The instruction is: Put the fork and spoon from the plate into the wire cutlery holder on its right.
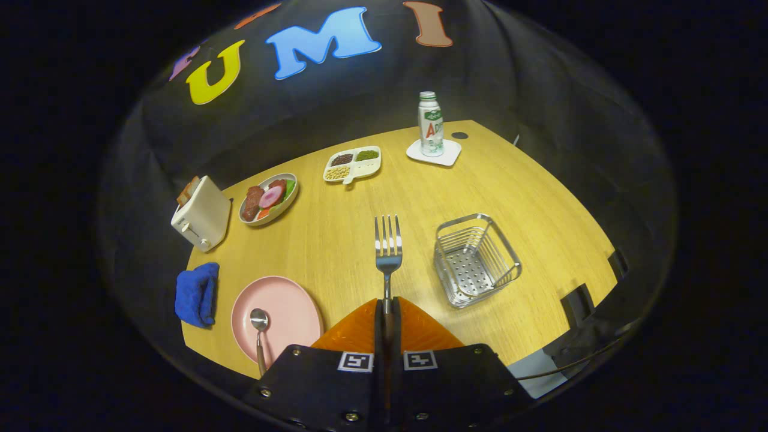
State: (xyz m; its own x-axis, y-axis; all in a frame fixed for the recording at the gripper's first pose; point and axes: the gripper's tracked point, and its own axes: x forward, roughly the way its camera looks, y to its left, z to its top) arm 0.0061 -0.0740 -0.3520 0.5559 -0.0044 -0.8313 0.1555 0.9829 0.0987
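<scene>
Claw (387,312) clamped on fork (388,247) handle, tines ahead over wooden tabletop (372,204); wire cutlery holder (476,259) just right; spoon (259,330) on pink plate (288,312) left; black cloth wall beyond.

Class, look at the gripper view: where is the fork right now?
The fork is clamped in the shut claw, tines pointing forward above the table, with the pink plate to its left and the wire cutlery holder to its right.
</scene>
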